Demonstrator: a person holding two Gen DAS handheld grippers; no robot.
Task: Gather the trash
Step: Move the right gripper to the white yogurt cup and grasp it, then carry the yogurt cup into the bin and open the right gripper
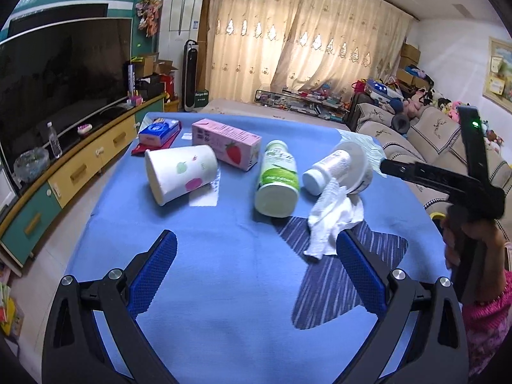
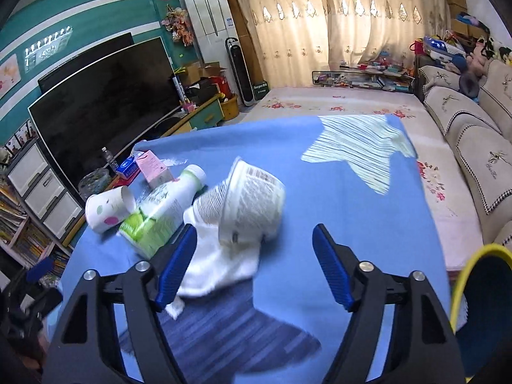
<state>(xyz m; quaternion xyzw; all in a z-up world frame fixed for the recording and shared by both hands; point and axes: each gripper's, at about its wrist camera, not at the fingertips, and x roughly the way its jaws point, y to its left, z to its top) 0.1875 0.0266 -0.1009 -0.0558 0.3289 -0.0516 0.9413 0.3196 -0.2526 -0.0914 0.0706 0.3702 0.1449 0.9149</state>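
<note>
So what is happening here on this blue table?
A person is clearing trash with two hand-held grippers. The left hand-held gripper and right hand-held gripper are both open and hold nothing. A paper cup, green bottle, plastic cup and tissue lie on the table.

Green bottle (image 2: 156, 214) motion-blurred, label unreadable, tissue (image 2: 217, 265) partly behind tong, yellow-rimmed bin (image 2: 460, 275) cut off

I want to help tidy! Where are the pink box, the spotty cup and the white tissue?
pink box (image 1: 224, 139), left wrist view, top face.
spotty cup (image 1: 182, 172), left wrist view, side wall.
white tissue (image 1: 332, 220), left wrist view, crumpled middle.
</note>
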